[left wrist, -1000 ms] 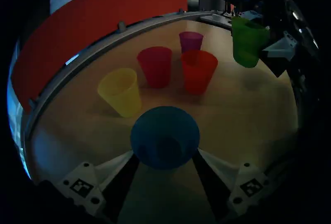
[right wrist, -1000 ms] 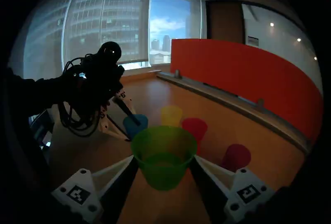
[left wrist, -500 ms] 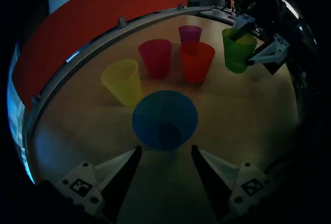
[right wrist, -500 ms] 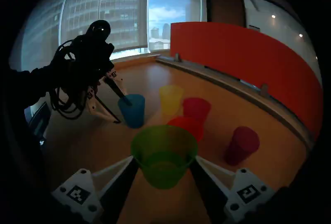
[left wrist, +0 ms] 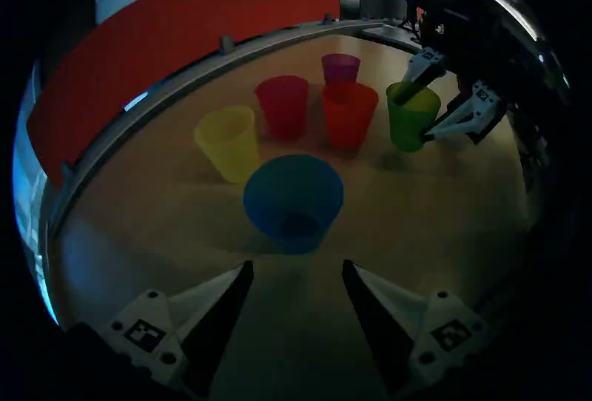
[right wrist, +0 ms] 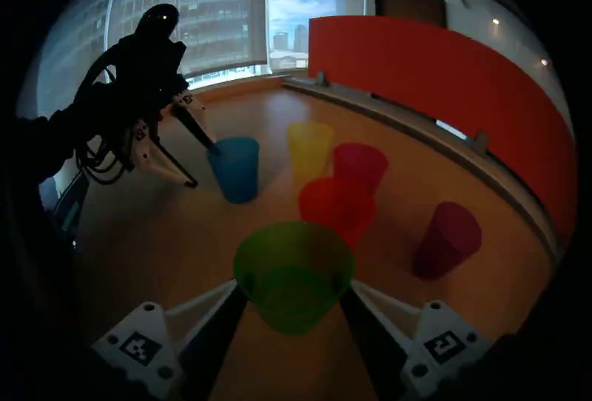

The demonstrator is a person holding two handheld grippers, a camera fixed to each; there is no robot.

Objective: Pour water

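The blue cup stands upright on the wooden table, just ahead of my left gripper, which is open with nothing between its fingers. In the right gripper view that left gripper sits right beside the blue cup, held by a dark-sleeved arm. My right gripper is shut on the green cup. The left gripper view shows the green cup low at the table, in the right gripper. I cannot tell whether any cup holds water.
Other cups stand in a cluster: yellow, crimson, orange-red next to the green one, and purple behind. A red partition and a rail line the table's far edge. Windows lie beyond.
My left gripper let go of the blue cup and drew back from it. My right gripper brought the green cup down from the air to beside the orange-red cup.
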